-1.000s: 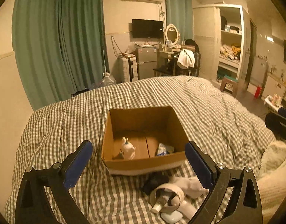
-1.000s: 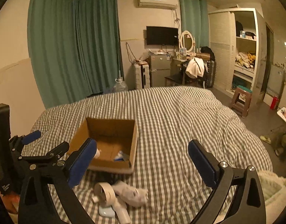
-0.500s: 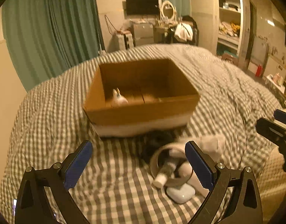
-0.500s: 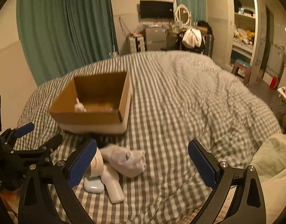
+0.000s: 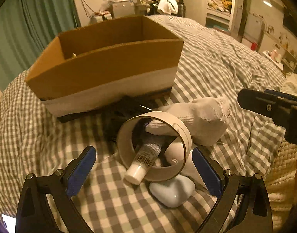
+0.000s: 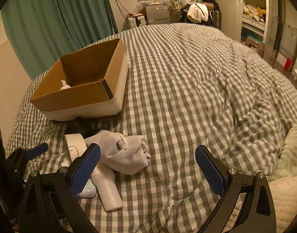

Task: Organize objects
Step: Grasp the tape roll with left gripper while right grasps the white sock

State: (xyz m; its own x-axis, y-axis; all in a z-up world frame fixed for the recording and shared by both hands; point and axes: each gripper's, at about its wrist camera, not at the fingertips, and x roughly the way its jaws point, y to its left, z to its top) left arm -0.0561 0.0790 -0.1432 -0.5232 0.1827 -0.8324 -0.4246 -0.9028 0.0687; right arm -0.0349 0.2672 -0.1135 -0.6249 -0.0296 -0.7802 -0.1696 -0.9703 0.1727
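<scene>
An open cardboard box (image 5: 109,66) (image 6: 84,89) sits on the checked bed, a small white figure (image 6: 64,85) inside. In front of it lies a pile: a tape roll (image 5: 154,145) (image 6: 75,145), a white sock (image 5: 198,116) (image 6: 125,153), a small tube (image 5: 144,161) through the roll, a pale blue earbud case (image 5: 171,192) (image 6: 86,190), a white bottle (image 6: 107,188) and a dark cloth (image 5: 125,106). My left gripper (image 5: 146,169) is open, low over the roll, fingers either side. My right gripper (image 6: 148,170) is open, just right of the sock.
The checked duvet (image 6: 196,81) covers the bed. A cream fleece blanket (image 6: 288,174) lies at the right edge. Green curtains (image 6: 51,19), a wardrobe (image 6: 253,9) and a cluttered desk (image 6: 162,13) stand beyond the bed.
Both grippers have dropped and moved forward toward the pile. The box and the objects now look much larger. The left fingers now flank the tape roll. Both stay open.
</scene>
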